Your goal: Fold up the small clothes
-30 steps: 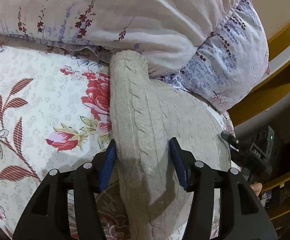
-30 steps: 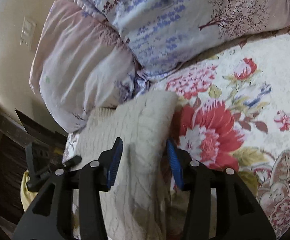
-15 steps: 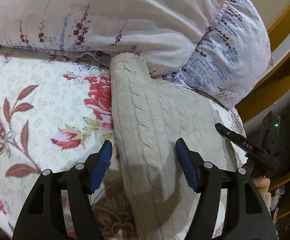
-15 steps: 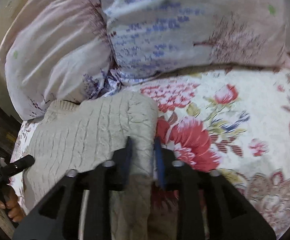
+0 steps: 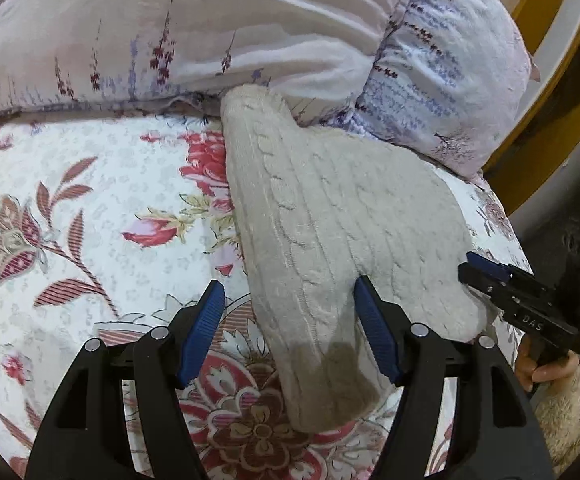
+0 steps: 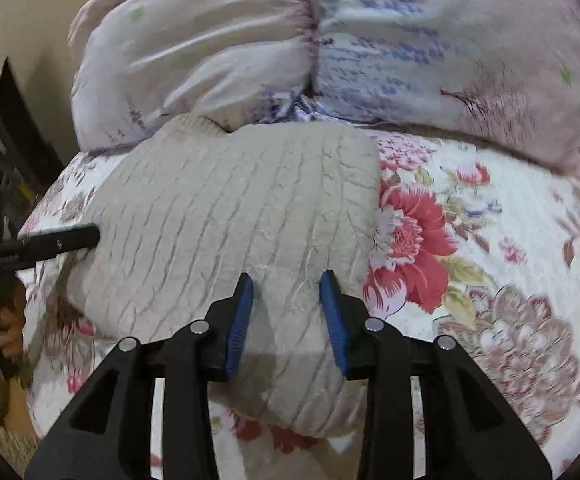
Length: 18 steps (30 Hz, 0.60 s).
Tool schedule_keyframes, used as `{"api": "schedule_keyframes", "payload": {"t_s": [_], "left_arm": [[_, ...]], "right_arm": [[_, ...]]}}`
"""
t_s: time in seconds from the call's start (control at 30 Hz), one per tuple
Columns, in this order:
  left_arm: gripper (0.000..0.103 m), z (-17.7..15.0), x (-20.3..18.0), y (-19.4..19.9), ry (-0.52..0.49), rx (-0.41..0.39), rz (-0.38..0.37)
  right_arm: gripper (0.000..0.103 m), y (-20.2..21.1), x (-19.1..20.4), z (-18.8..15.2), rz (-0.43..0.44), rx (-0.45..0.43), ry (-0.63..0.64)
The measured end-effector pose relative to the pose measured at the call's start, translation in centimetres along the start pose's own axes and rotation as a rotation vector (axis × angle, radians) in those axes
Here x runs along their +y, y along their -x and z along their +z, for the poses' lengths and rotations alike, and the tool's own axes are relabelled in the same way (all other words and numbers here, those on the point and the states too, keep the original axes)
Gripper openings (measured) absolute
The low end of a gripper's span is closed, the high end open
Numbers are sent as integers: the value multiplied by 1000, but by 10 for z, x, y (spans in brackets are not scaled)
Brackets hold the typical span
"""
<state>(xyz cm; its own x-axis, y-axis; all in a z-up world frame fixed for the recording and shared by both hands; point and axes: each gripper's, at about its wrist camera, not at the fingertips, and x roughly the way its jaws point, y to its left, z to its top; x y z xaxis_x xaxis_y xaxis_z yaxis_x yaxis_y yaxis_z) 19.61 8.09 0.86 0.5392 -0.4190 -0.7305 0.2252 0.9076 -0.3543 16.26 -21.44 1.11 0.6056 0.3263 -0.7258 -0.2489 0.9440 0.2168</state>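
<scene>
Sweater [image 5: 330,216] folded on bedspread [image 5: 89,208], L [image 5: 290,320] & R gripper [image 6: 285,304] fingers spread above it

Folded sweater [image 5: 330,232] on bedspread [image 5: 89,200], far end against pillows [image 5: 209,28], both tools near its front

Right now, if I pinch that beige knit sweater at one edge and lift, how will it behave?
Likely floppy: the cable-knit sweater lies soft and rounded over the floral bedspread, so unheld parts should droop. The thick knit probably grips the ribbed blue pads rather than slipping. Folded in layers, it may open up if the right gripper catches only the top one.
</scene>
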Motion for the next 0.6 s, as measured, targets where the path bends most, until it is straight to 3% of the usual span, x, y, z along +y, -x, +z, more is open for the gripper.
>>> {"api": "schedule_keyframes", "payload": {"t_s": [0.1, 0.23, 0.47, 0.6], "left_arm": [[72, -3, -4, 3, -14, -22, 24], [73, -12, -9, 24, -64, -88, 44], [99, -43, -15, 51, -117, -173, 118], [102, -62, -24, 51, -167, -163, 186]], "right_arm": [[41, 3, -2, 2, 2, -5, -45], [79, 22, 2, -3, -13, -79, -50], [101, 58, 5, -26, -173, -190, -45], [101, 59, 8, -38, -254, -200, -57]]}}
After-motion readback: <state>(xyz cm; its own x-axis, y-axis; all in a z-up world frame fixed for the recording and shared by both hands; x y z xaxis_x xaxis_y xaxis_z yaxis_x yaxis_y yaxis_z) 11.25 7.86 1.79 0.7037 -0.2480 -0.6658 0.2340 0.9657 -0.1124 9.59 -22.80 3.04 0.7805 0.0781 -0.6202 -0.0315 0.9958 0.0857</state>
